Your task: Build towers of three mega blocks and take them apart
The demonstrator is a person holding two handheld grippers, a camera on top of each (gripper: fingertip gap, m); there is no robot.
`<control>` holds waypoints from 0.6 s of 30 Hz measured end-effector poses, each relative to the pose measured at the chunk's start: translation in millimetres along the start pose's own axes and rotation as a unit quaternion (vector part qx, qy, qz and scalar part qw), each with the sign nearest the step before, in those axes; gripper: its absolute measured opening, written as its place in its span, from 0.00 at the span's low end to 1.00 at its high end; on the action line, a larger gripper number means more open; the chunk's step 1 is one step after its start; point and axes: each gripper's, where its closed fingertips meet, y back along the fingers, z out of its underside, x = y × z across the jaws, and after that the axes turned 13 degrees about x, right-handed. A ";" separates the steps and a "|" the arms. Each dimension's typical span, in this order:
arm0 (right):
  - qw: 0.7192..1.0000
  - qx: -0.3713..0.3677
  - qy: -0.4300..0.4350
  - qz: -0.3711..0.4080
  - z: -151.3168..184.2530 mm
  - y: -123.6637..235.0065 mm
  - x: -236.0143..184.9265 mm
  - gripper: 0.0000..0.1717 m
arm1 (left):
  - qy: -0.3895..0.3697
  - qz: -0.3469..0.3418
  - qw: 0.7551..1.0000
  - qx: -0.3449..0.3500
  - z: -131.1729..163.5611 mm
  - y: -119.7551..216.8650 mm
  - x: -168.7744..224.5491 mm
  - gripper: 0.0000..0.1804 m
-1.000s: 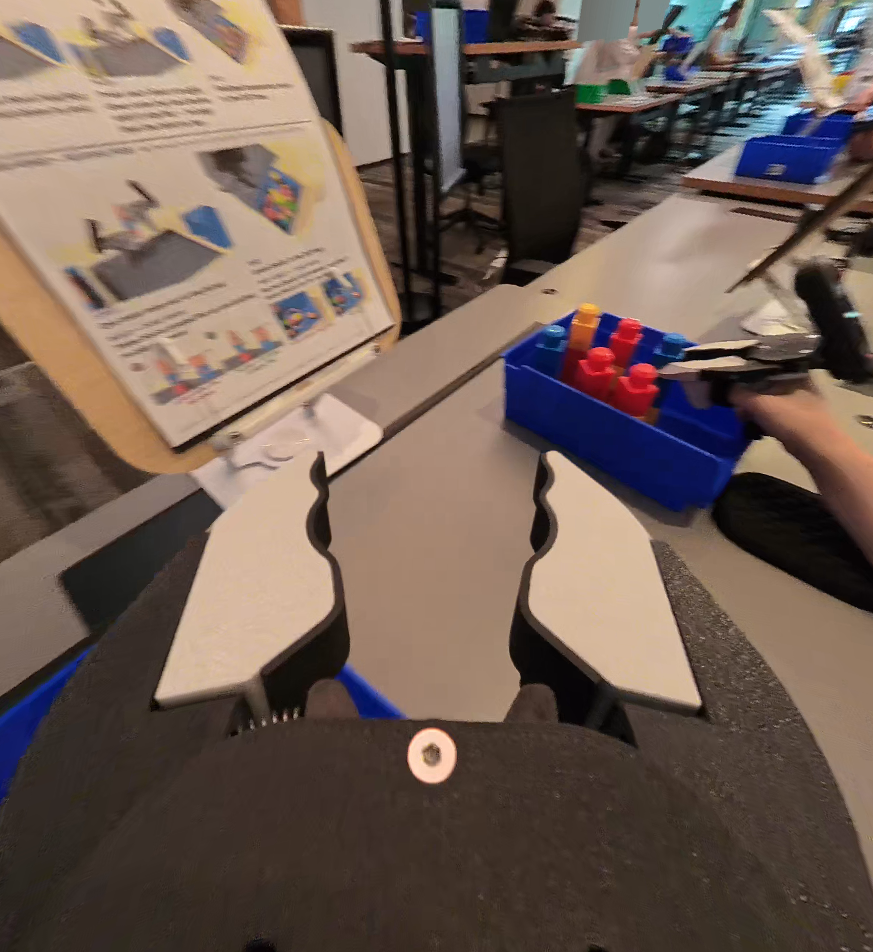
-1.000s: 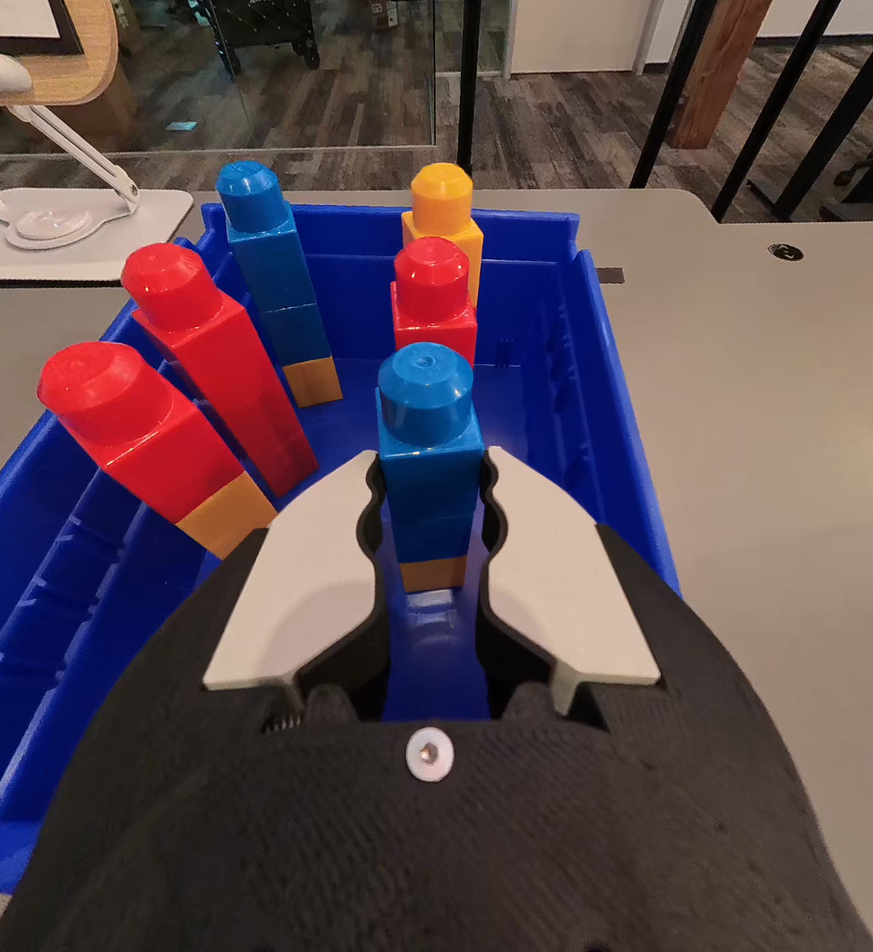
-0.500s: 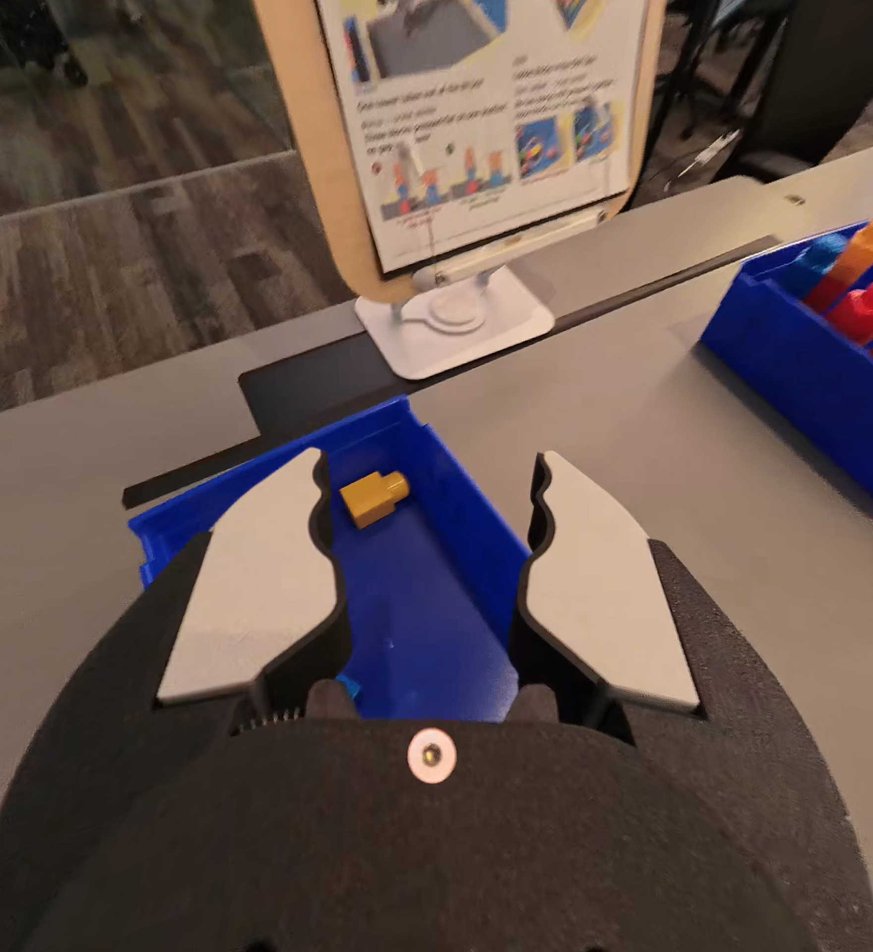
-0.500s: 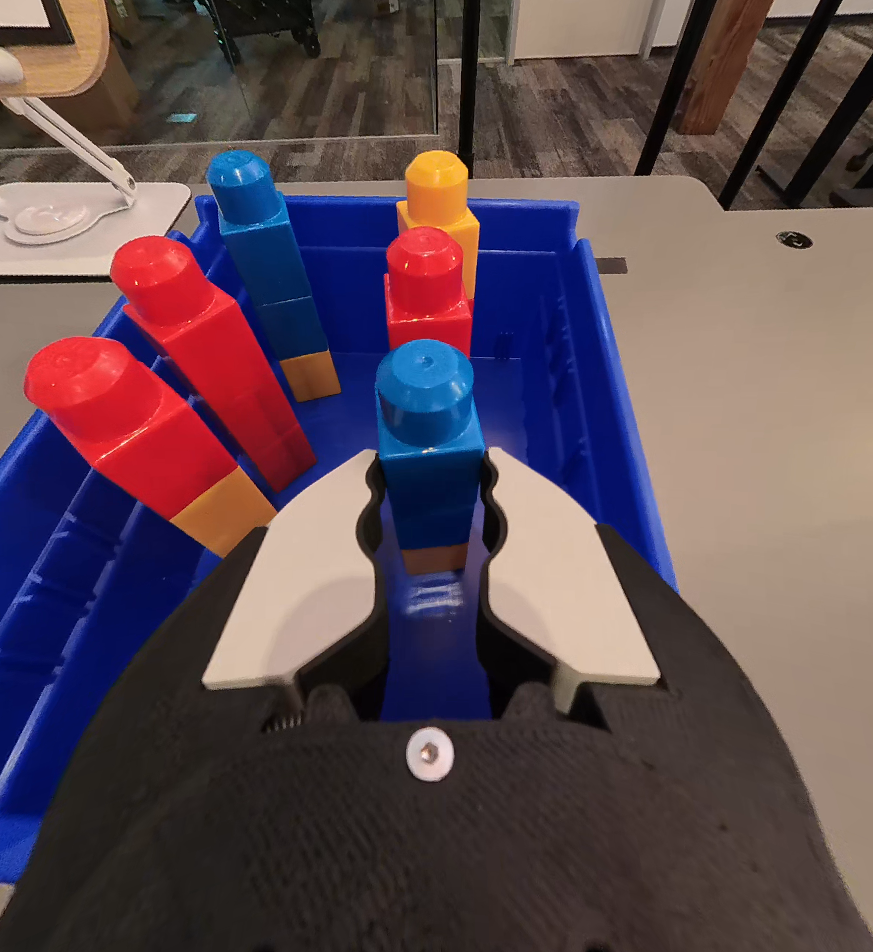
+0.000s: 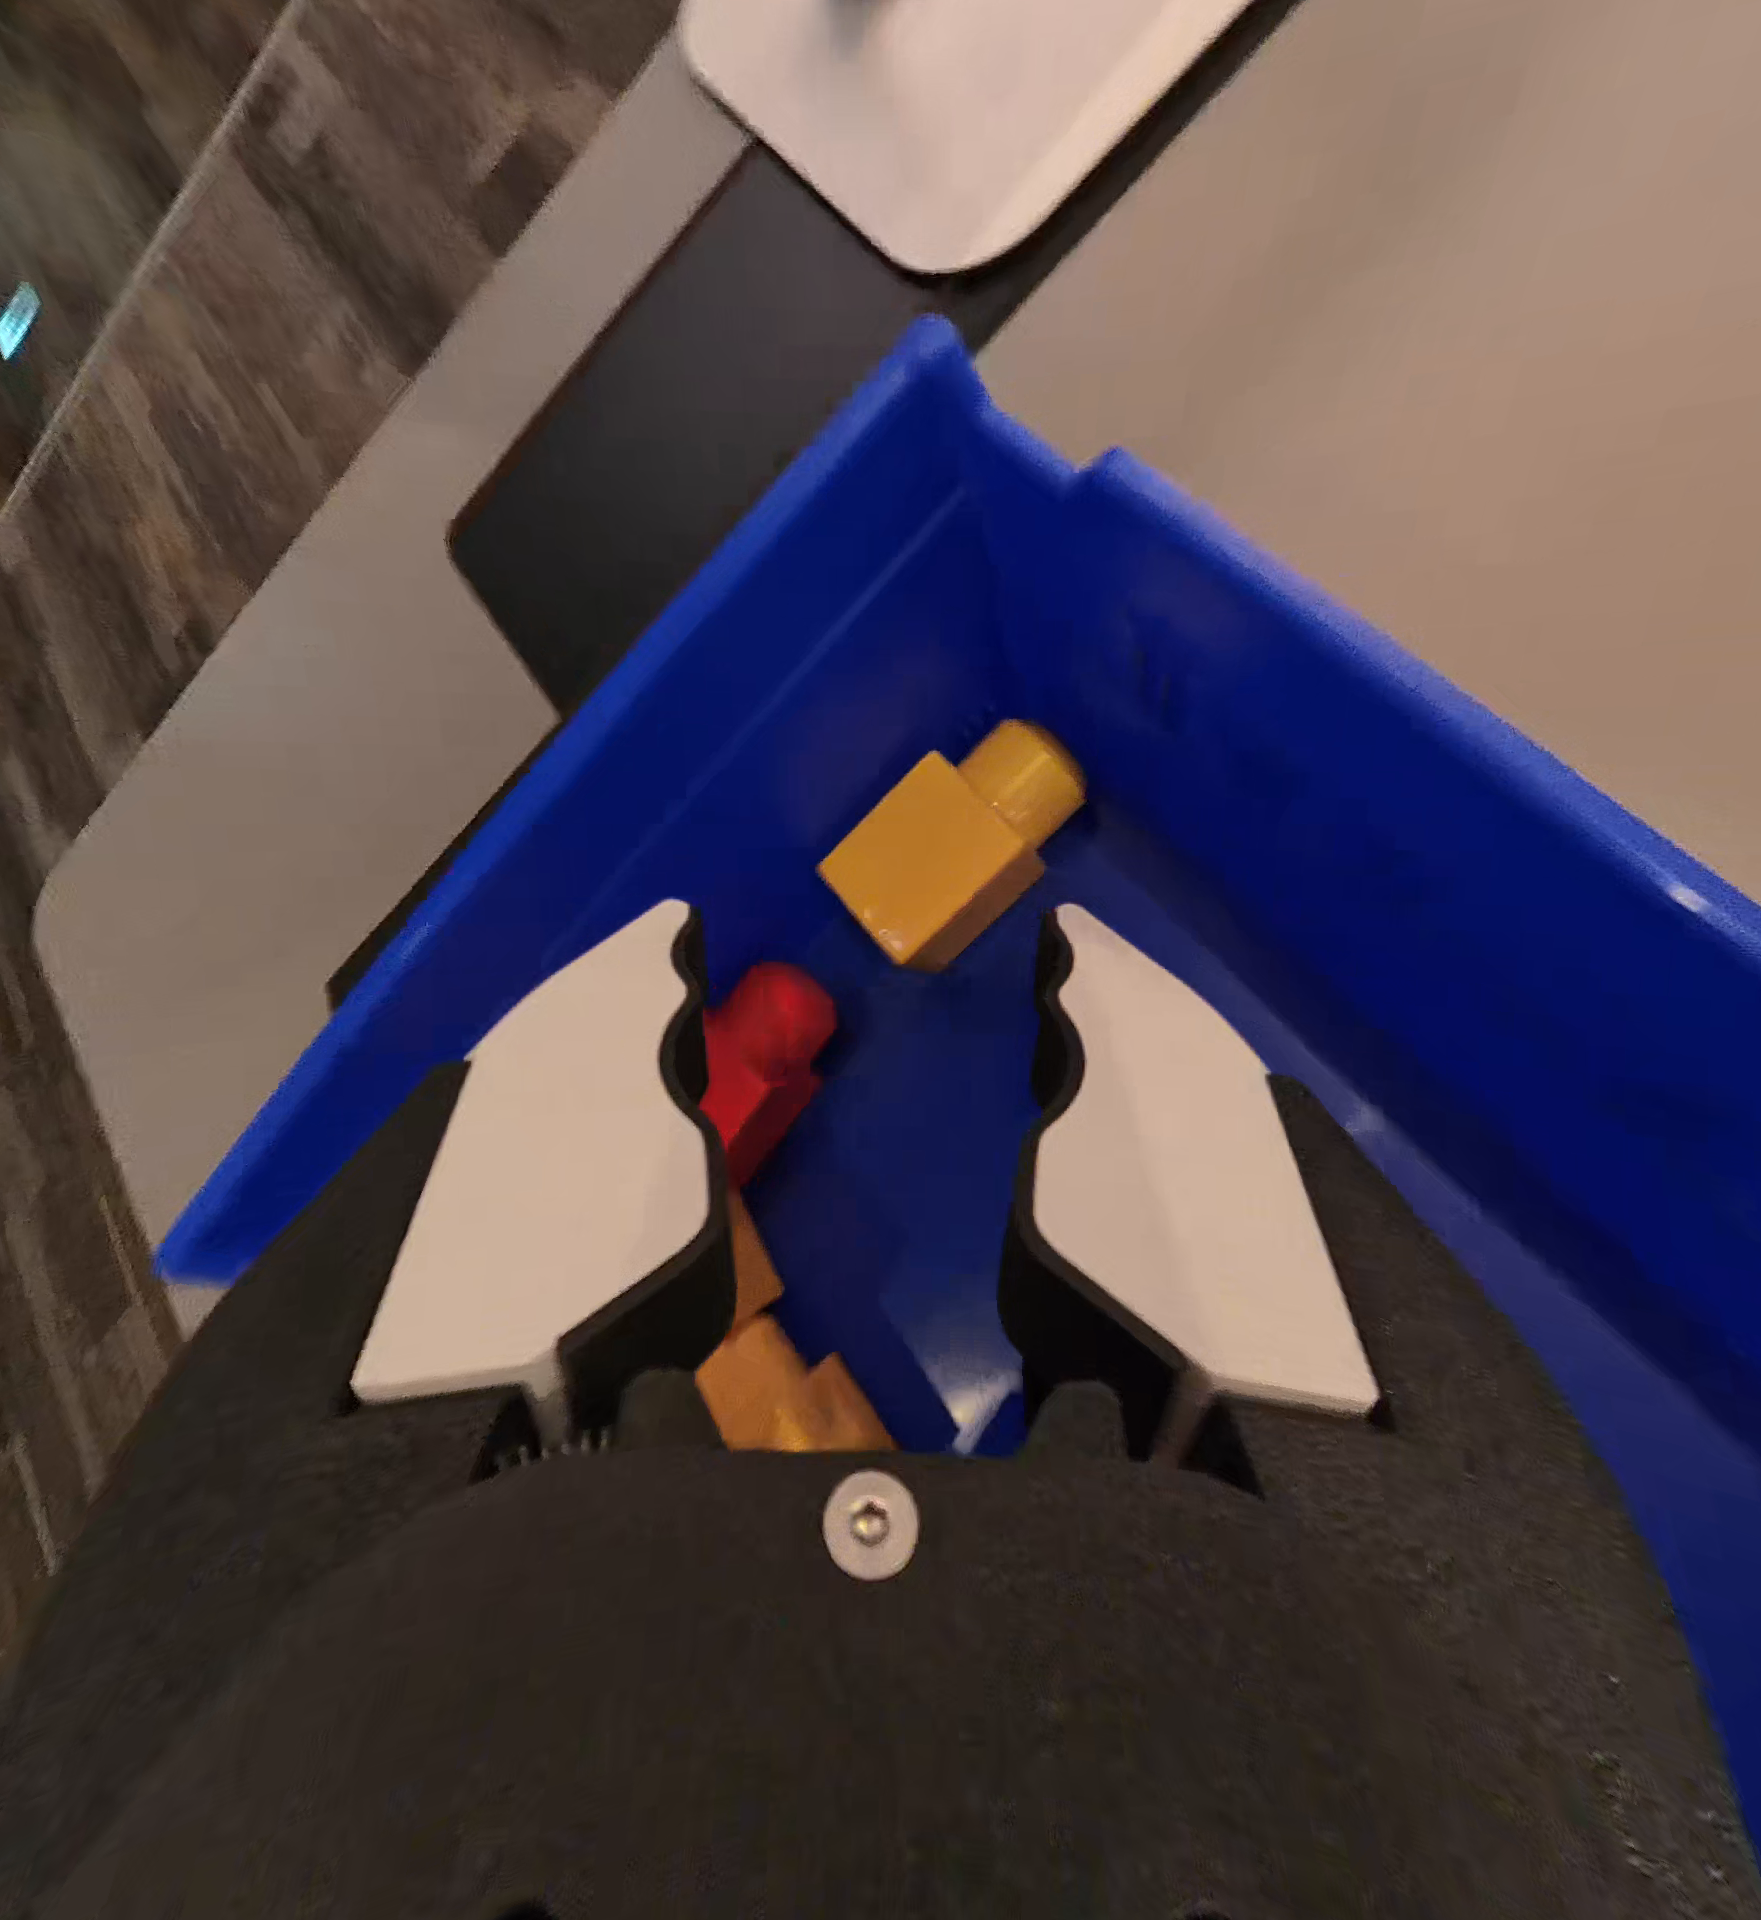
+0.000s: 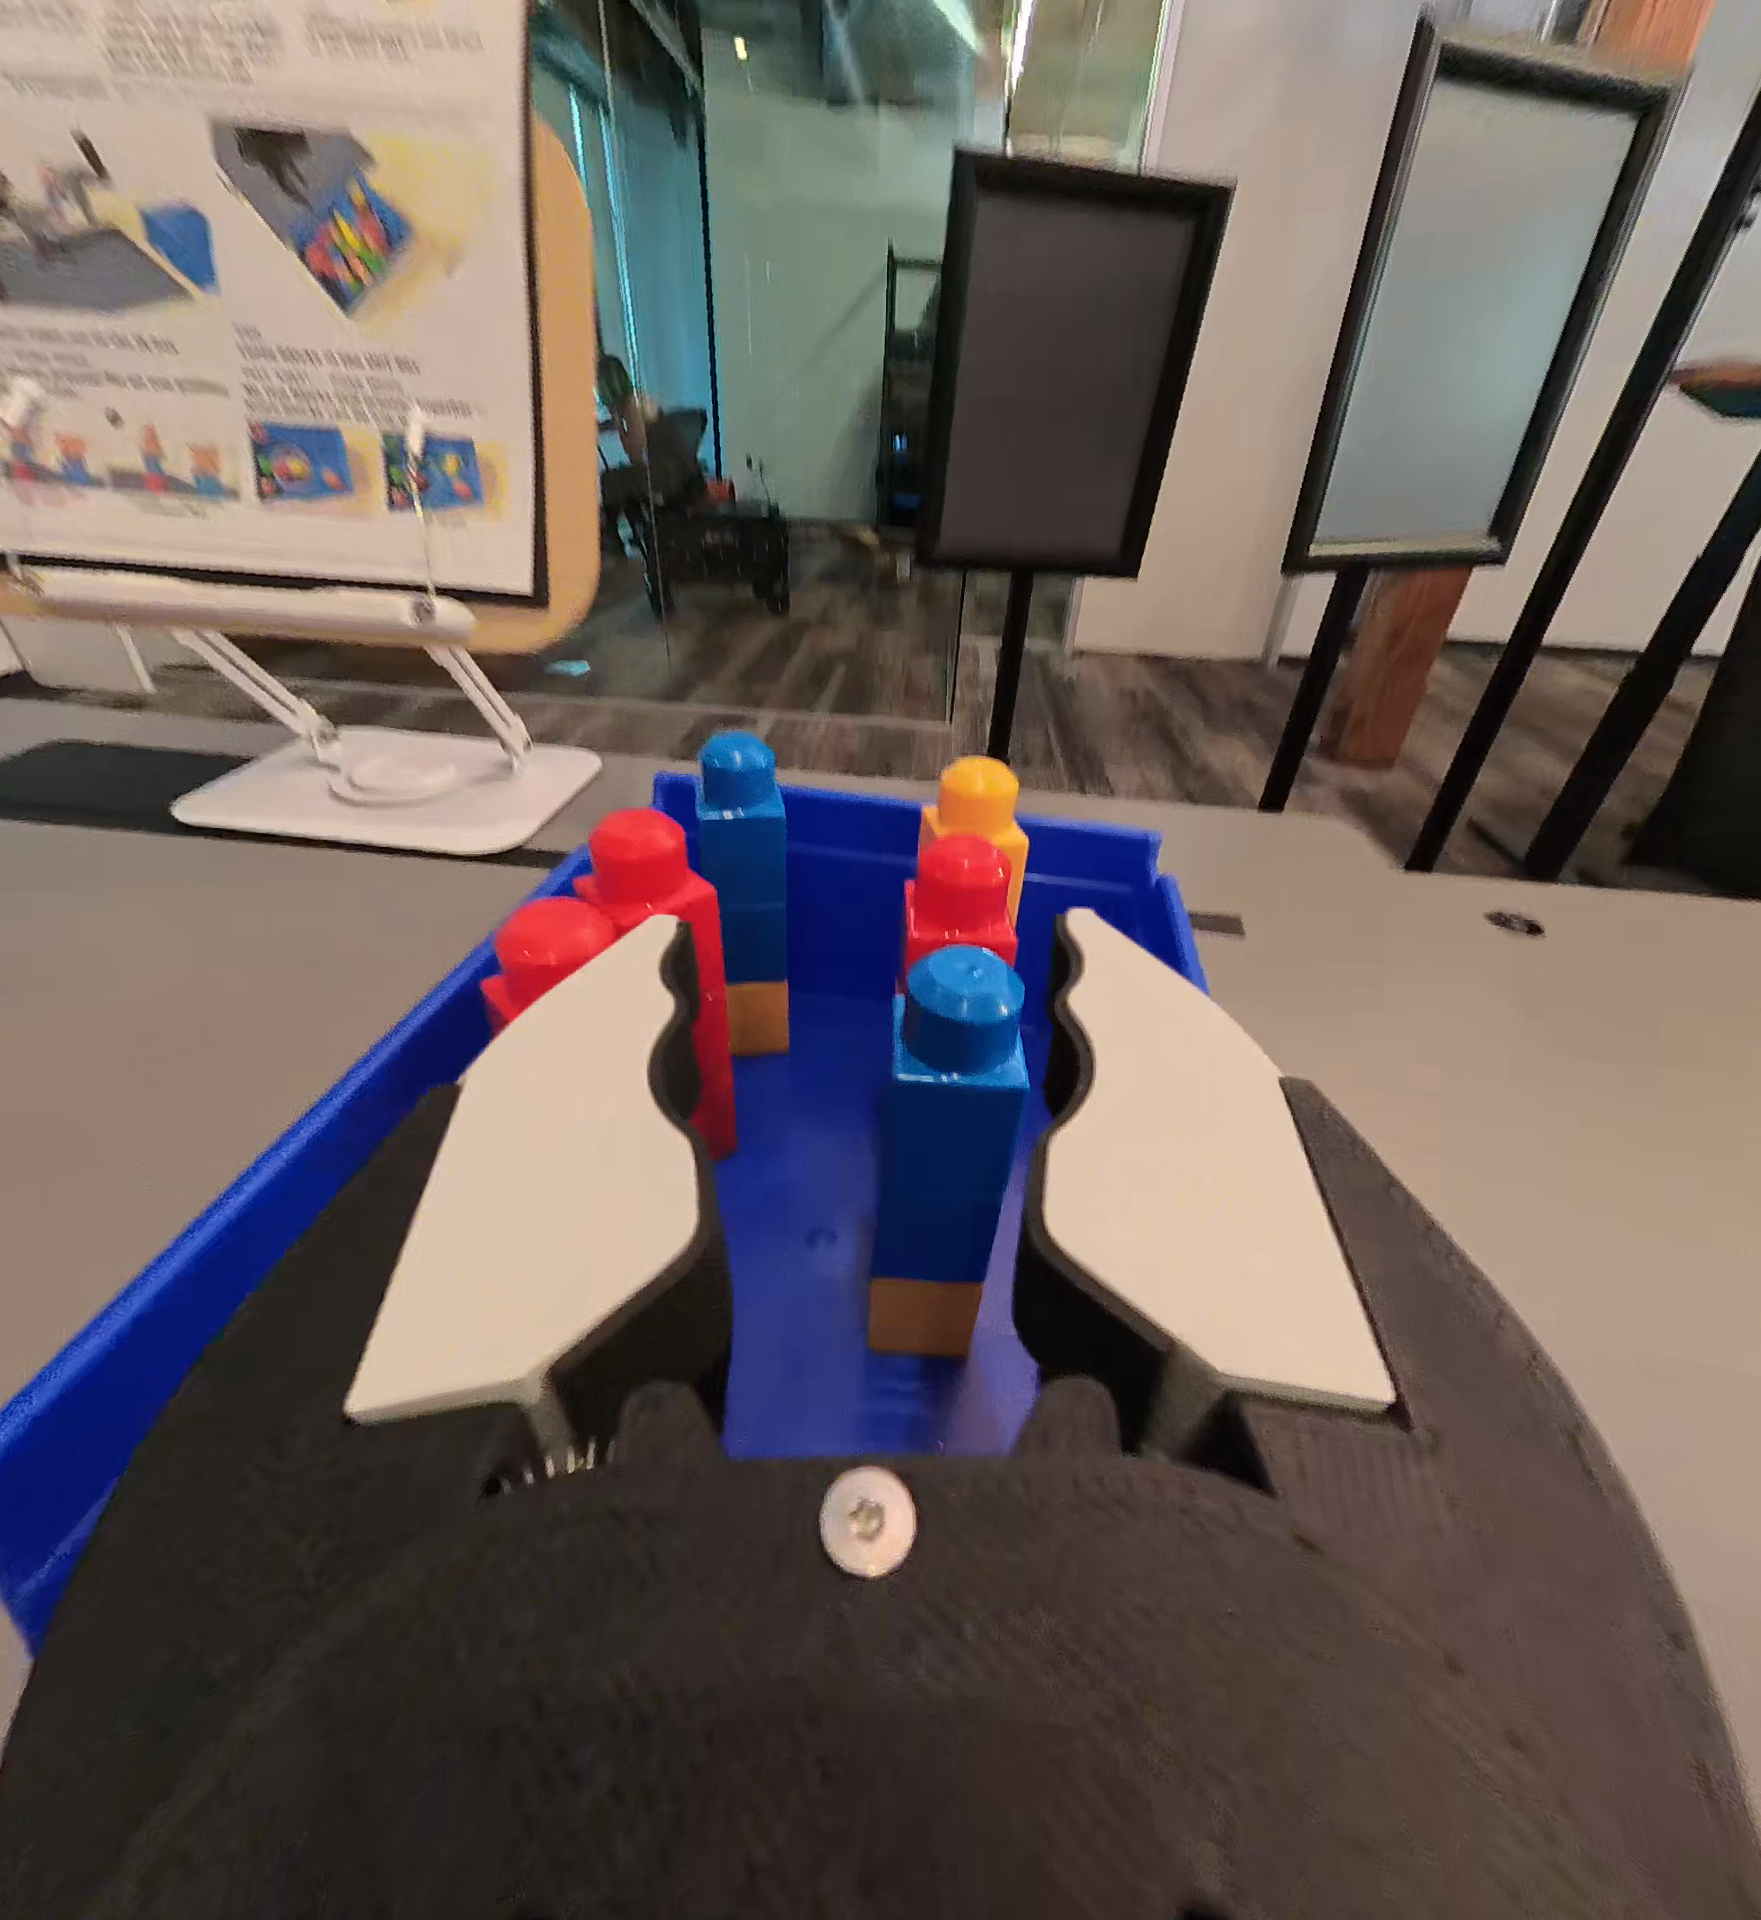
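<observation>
In the left wrist view my left gripper [image 5: 871, 920] is open and empty, low over a blue bin [image 5: 1375, 831] of loose blocks. A yellow block [image 5: 933, 862] lies on its side just beyond the fingertips. A red block [image 5: 762, 1049] lies against the left finger's inner edge, and more yellow blocks [image 5: 772, 1382] lie under the jaws. In the right wrist view my right gripper [image 6: 868, 923] is open. A tower of two blue blocks on a yellow one [image 6: 949, 1143] stands in a second blue bin [image 6: 232, 1226] between the fingers, nearer the right one, with a gap on both sides.
Other towers stand in the right bin: two red-topped [image 6: 637, 862] on the left, a blue one [image 6: 741, 862], a red-topped one [image 6: 959, 883] and a yellow-topped one [image 6: 978, 800] behind. An instruction board [image 6: 232, 312] on a white stand [image 6: 388, 790] is at the table's far edge.
My right jaws opened and let go of the blue tower, which now stands in the bin, and the gripper drew back. My left gripper swung down into the left bin.
</observation>
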 end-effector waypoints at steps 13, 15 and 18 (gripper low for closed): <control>0.996 0.003 -0.058 -0.062 -0.5 -1.0 -19.6 0.37 | -0.106 0.054 0.992 -0.030 17.2 -40.1 30.6 0.37; 0.996 0.002 -0.059 -0.063 -0.2 -0.8 -19.8 0.37 | -0.098 0.054 0.993 -0.026 17.1 -38.8 30.5 0.36; 0.995 0.002 -0.071 -0.069 0.4 -0.7 -21.3 0.37 | -0.073 0.061 0.995 -0.038 19.3 -31.3 31.0 0.33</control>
